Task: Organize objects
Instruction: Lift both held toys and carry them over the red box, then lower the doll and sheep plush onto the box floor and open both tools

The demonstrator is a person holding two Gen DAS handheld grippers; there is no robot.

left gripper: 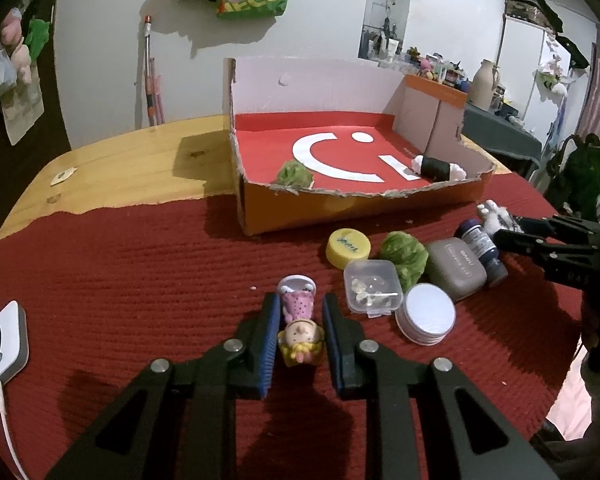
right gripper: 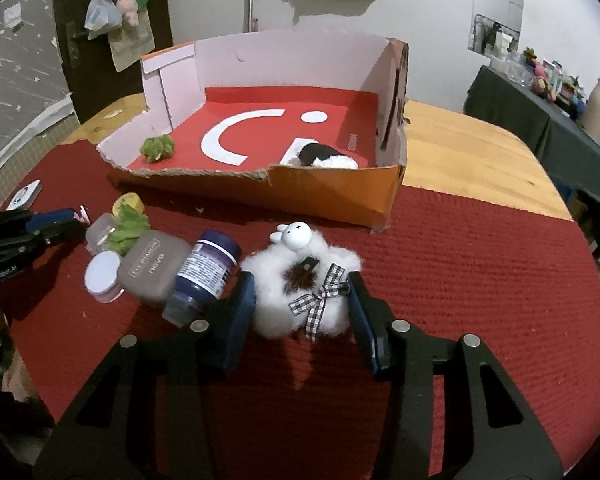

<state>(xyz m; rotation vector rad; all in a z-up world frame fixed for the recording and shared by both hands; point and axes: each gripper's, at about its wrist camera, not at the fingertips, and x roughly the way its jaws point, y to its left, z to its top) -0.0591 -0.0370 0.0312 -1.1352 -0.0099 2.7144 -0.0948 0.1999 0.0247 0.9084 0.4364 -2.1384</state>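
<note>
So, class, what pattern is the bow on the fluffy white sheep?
Black-and-white check; the bow on the sheep shows best in the right wrist view.

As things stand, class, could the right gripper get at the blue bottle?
Probably not yet. The right gripper has its fingers on either side of the fluffy sheep. The blue bottle lies just beside its left finger with nothing over it, so it looks reachable once the sheep is put down.

A wooden table (left gripper: pixel 112 164) carries a red mat (left gripper: pixel 140 264) – on the mat sit an orange cardboard box (left gripper: pixel 364 208), a yellow lid (left gripper: pixel 348 247), a clear case (left gripper: pixel 373 286) and, lower left, a white device (left gripper: pixel 2 344)
</note>
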